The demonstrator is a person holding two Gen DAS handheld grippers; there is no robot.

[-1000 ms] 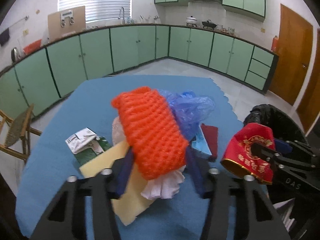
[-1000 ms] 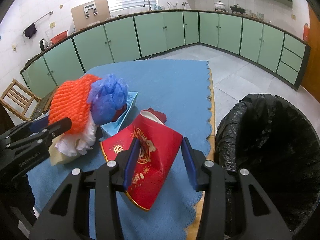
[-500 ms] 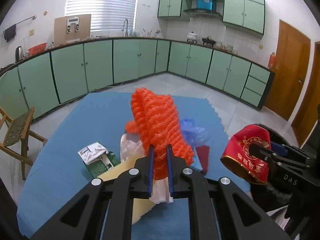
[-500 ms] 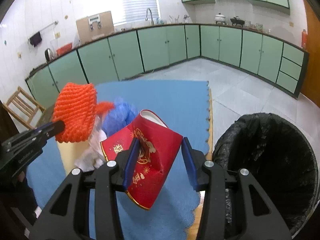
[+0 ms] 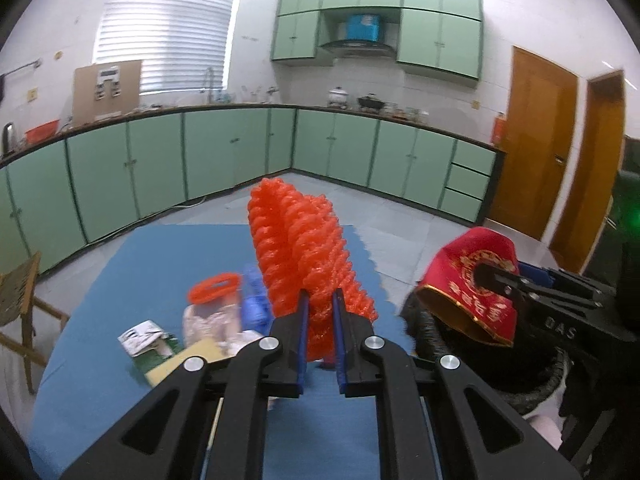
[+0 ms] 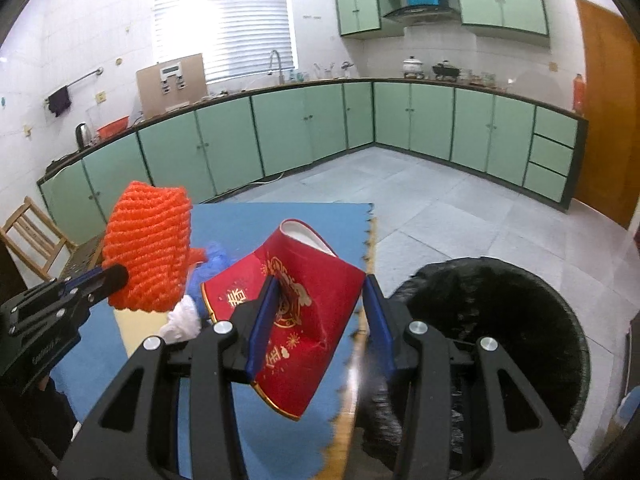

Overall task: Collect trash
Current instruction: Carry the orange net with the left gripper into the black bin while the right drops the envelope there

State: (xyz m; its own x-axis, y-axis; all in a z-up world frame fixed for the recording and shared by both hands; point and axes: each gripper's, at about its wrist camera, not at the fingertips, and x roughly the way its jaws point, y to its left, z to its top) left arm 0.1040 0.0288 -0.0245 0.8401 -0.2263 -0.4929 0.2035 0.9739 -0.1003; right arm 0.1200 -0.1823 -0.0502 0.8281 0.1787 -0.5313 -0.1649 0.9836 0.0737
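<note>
Two grippers are in view, each clenched on one piece of trash: the left gripper (image 5: 319, 308) pinches a bright orange foam fruit-net sleeve (image 5: 298, 248) between its blue pads at frame centre, held clear above the table, and its jaws have just been closing on it; the right gripper (image 6: 318, 312) clamps a crumpled red paper cup with gold print (image 6: 296, 320), tilted with its white-lined mouth toward the upper middle of the frame. One round bin lined with a black plastic bag (image 6: 500, 320) fills the lower right of the right wrist view, its open mouth just beside the cup; the left wrist view shows only a sliver of it under the cup at right. The left wrist view alone shows the leftovers on the blue foam mat with a scalloped edge (image 5: 160, 252): one green-and-white crumpled packet (image 5: 148, 340), one clear pouch with an orange handle (image 5: 212, 304), one blue plastic bag (image 5: 254, 304) and one pale yellow sheet (image 5: 180, 364), clustered left of centre. Only the right wrist view shows a wooden chair (image 6: 32, 236) clearly at mid left. Behind, mint-green kitchen cabinets (image 6: 304, 128) run around a grey tiled floor, with a slatted window blind (image 6: 224, 20) at top
</note>
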